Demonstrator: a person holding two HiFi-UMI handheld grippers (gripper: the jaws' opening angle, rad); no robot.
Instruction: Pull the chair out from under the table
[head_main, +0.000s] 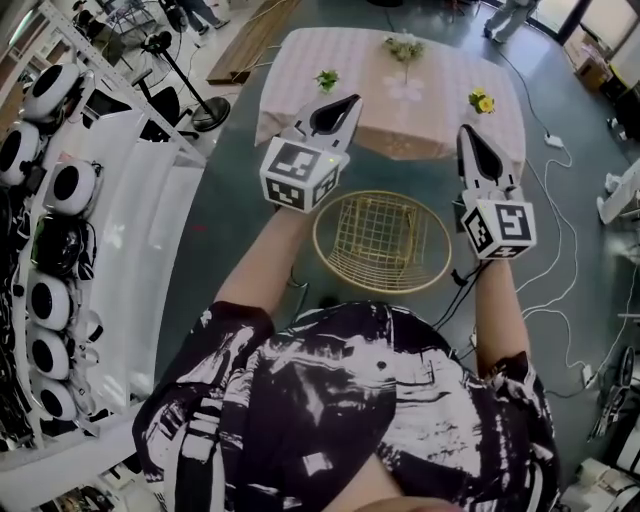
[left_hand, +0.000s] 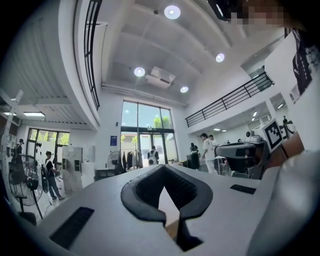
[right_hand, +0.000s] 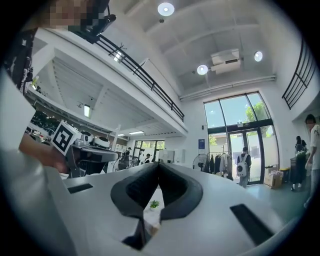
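The gold wire chair (head_main: 385, 240) stands on the floor just in front of the table (head_main: 440, 70), which has a pale pink cloth; most of its round seat is out from under the table edge. Both grippers are held up above it, pointing roughly level toward the table. My left gripper (head_main: 350, 100) is shut with nothing between its jaws, and its tips (left_hand: 163, 166) meet. My right gripper (head_main: 466, 130) is also shut and empty, tips (right_hand: 158, 164) together. Neither touches the chair. Through the right jaws I glimpse a small plant (right_hand: 154, 204) on the table.
Three small flower pots (head_main: 327, 79) (head_main: 404, 46) (head_main: 482, 101) sit on the table. A white shelf unit with round helmets (head_main: 60, 190) runs along the left. A floor fan (head_main: 205, 110) stands left of the table. Cables (head_main: 560, 250) trail over the floor on the right. People stand in the far hall (left_hand: 206, 150).
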